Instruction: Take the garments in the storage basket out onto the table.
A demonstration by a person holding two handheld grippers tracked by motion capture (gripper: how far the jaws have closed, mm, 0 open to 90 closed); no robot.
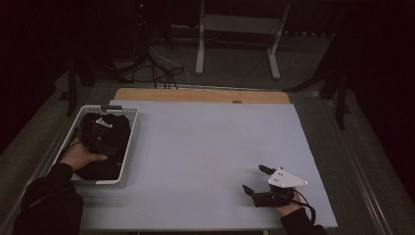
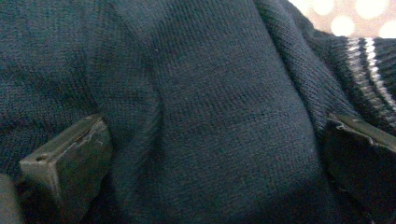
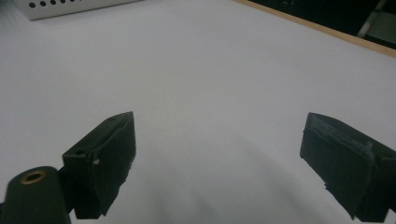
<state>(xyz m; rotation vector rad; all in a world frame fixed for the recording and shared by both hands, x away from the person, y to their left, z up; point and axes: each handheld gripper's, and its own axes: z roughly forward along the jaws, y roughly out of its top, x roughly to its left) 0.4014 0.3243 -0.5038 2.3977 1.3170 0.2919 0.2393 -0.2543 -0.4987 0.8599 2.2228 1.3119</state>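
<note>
Down in the white basket [image 1: 128, 147], the left tool [image 2: 215, 154] is pressing its wide-apart jaws into the dark knitted sweater [image 2: 210, 102], clamping nothing. Meanwhile the right tool [image 3: 219, 158] is hovering agape over the pale surface [image 3: 210, 70], holding nothing.

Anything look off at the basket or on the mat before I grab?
Nothing stands out. The dark knit garment sits bunched inside the white basket, the left gripper open over it; the right gripper rests open on the mat.
</note>
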